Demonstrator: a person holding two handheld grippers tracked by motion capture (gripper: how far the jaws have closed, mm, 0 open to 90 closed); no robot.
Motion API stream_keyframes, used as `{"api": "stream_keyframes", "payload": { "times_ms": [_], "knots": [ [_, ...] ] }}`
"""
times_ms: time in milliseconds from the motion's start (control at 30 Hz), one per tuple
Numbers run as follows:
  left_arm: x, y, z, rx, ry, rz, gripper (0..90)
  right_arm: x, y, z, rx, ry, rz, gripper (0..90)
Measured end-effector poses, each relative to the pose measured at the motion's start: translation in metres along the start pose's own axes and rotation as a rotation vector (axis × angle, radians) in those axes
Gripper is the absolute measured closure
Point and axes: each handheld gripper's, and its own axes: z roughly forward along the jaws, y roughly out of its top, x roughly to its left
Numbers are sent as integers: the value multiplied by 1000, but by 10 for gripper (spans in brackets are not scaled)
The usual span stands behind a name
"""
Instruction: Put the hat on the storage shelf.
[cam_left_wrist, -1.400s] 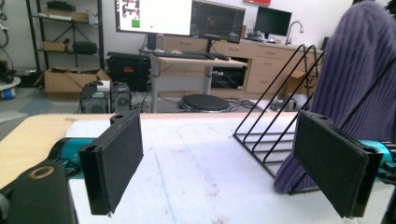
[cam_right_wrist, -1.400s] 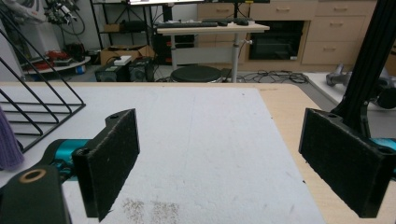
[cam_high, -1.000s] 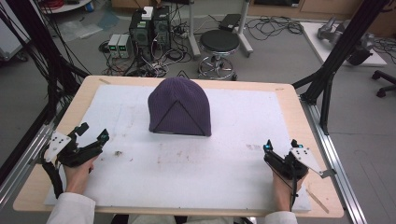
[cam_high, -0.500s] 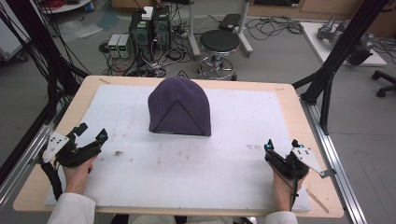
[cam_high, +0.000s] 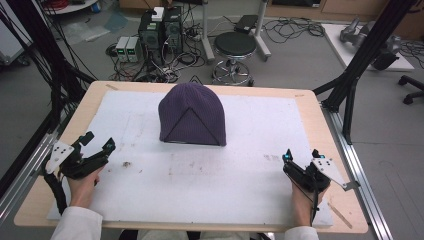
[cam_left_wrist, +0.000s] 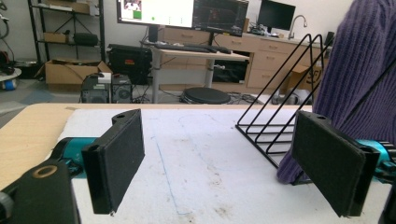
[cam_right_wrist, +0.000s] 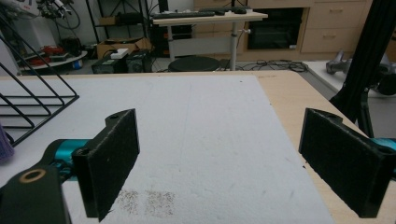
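The left gripper (cam_high: 97, 143) has its jaws spread wide with nothing between the black pads (cam_left_wrist: 116, 161); in the left gripper view only bare white board shows in the gap. It rests on the white foam board (cam_high: 210, 185) well to the near left of the purple knit beanie (cam_high: 192, 115), held by the person's left hand (cam_high: 82, 182). The right gripper (cam_high: 301, 156) also stands wide, its pads (cam_right_wrist: 109, 161) empty over the board, well to the near right of the beanie, with the right hand (cam_high: 302, 197) behind it.

The beanie sits toward the far middle of the board, draped over a black wire rack (cam_left_wrist: 280, 126) whose triangular frames stick out from under the knit. A wooden table (cam_high: 325, 130) edges the board. Beyond the beanie, on the floor, stands a round black stool (cam_high: 235, 45).
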Motion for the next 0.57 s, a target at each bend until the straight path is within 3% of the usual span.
{"api": "stream_keyframes", "payload": {
  "times_ms": [567],
  "knots": [
    [-1,0,1,2,-16,6,178,-1,0,1,-1,6,3,118]
  ]
}}
